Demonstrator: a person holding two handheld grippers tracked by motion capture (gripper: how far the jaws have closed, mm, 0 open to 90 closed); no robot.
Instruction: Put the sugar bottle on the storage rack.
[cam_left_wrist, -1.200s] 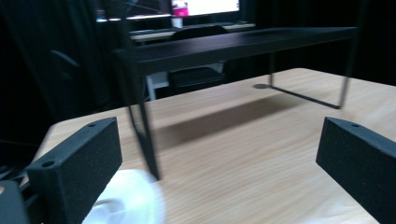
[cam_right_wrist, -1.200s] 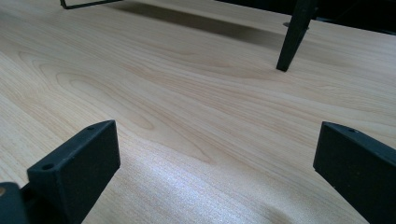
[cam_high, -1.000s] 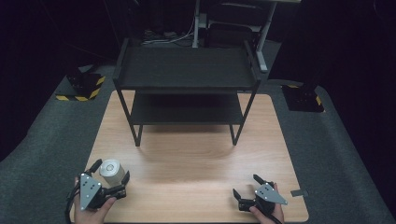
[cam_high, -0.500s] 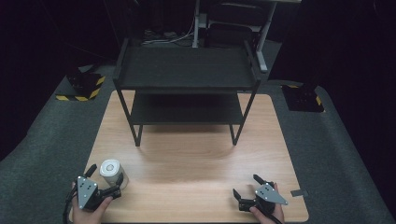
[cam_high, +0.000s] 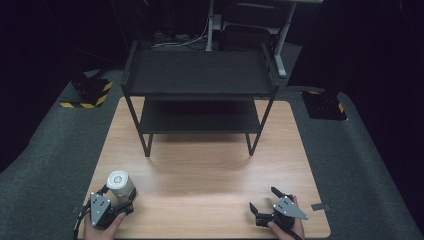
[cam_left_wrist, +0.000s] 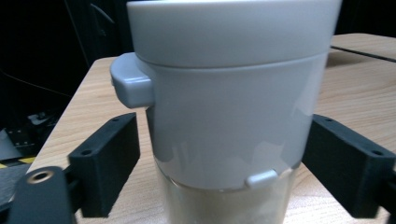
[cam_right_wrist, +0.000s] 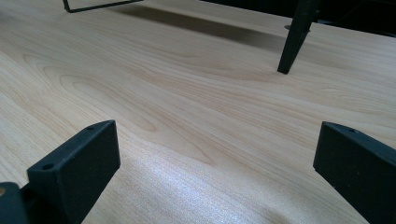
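Note:
A jar (cam_high: 119, 184) with a pale grey lid and a clear lower body stands near the front left corner of the wooden table (cam_high: 200, 170). My left gripper (cam_high: 120, 196) sits around it, one jaw on each side. In the left gripper view the jar (cam_left_wrist: 229, 116) is very close, and a thin gap shows between it and the left jaw; the right jaw is at its wall. My left gripper (cam_left_wrist: 222, 163) is open. At the front right my right gripper (cam_high: 263, 199) is open over bare wood, and the right gripper view shows the same gripper (cam_right_wrist: 215, 158) holding nothing.
A black two-tier metal shelf (cam_high: 200, 75) stands on the far half of the table, and one of its legs (cam_right_wrist: 294, 42) shows in the right gripper view. Dark grey matting surrounds the table. Yellow-and-black striped blocks (cam_high: 90, 92) lie to the far left.
My left gripper has shifted slightly around the jar and sits closer to it. The jar and the right gripper have stayed put.

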